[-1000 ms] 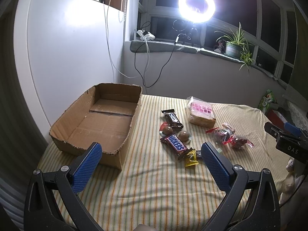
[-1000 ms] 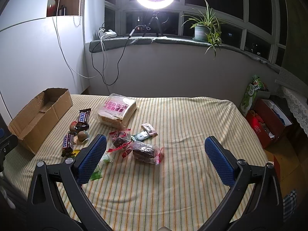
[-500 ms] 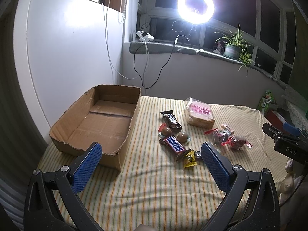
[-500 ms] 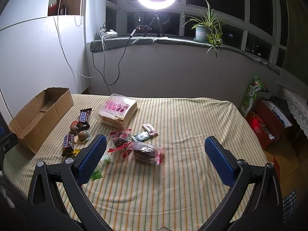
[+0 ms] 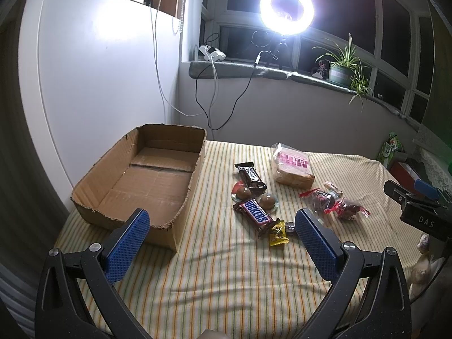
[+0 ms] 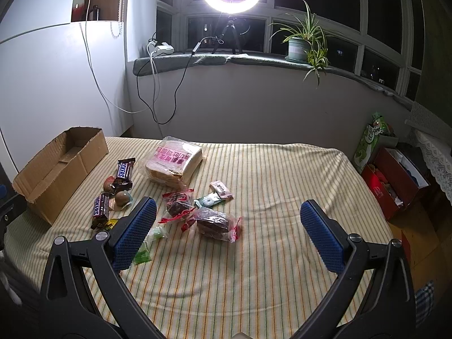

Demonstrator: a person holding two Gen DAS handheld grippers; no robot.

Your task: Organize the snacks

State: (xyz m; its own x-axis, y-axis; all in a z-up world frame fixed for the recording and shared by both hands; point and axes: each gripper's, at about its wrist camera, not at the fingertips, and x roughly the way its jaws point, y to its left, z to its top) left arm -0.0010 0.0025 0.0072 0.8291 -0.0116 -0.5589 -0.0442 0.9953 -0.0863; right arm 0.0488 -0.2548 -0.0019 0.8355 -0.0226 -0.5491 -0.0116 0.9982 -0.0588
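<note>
An empty cardboard box stands at the table's left. Loose snacks lie beside it: two Snickers bars, round chocolate balls, a bagged bread loaf, red-wrapped cakes, a yellow candy and green candies. My left gripper is open and empty, held above the table in front of the Snickers. My right gripper is open and empty, above the cakes.
The table has a striped yellow cloth. A ring light and a potted plant stand on the windowsill behind. A red box with clutter sits on the floor at the right. A white wall is at the left.
Both grippers have drifted slightly; the scene sits a little lower in both views. Nothing was taken hold of, and the snacks have not moved.
</note>
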